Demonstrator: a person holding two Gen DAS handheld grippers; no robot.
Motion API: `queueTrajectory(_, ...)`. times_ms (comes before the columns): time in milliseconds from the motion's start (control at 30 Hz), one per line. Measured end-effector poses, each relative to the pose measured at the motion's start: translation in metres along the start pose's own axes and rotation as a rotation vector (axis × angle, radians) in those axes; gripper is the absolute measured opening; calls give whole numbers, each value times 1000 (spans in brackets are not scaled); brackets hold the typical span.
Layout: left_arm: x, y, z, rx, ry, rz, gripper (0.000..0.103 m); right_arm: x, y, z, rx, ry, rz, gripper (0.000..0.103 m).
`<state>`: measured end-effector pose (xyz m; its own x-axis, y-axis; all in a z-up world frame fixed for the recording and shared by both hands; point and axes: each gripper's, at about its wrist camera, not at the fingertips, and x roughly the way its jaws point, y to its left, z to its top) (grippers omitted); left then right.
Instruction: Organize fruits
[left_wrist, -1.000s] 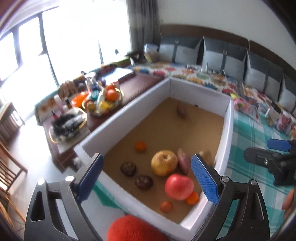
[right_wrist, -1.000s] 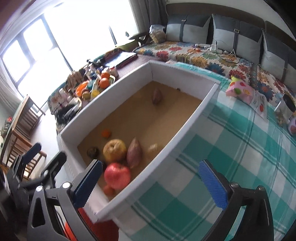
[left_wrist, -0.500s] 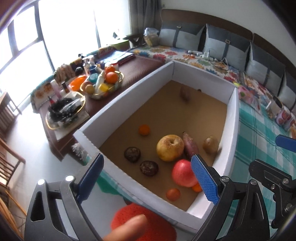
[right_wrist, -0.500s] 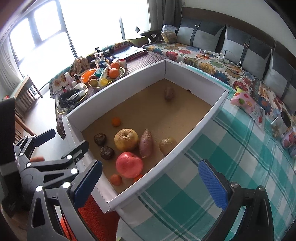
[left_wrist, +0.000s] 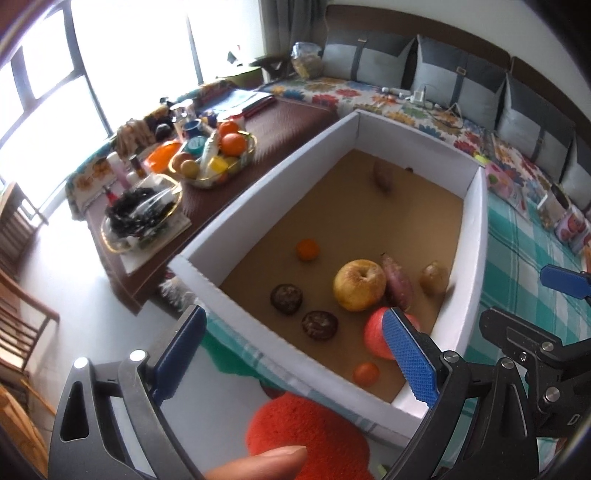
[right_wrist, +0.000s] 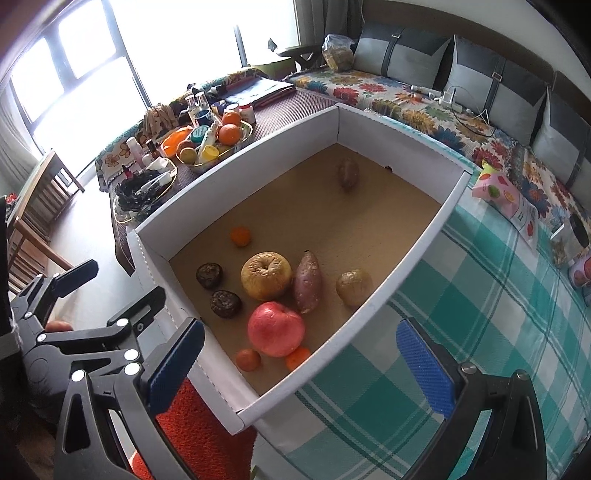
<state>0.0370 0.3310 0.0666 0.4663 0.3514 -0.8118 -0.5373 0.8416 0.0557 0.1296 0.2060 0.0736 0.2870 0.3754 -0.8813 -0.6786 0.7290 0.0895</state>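
Your white box (right_wrist: 413, 254) sits on the checked cloth (right_wrist: 491, 332) and holds all the fruit. Inside it, near its closest corner, lies the red apple (right_wrist: 276, 328), the yellow apple (right_wrist: 266, 275) just behind, a sweet potato (right_wrist: 307, 281) touching both, small oranges (right_wrist: 248, 359) in front. You hold your left gripper (left_wrist: 291, 354) and right gripper (right_wrist: 303, 365) above the box's near end, jaws apart, empty.
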Motion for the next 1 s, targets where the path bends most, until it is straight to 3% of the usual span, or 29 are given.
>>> queueTrajectory(200,-2,12,1,-41,5,1,97,0,8,5,-26,3,-12,103)
queueTrajectory(367,-8,12,0,-14,-47,70,97,5,10,9,-15,28,1,103)
queueTrajectory(667,-3,15,3,-39,19,35,97,10,12,18,-9,63,-10,103)
queueTrajectory(1000,-3,17,6,-42,19,44,97,8,12,23,-11,57,-22,103)
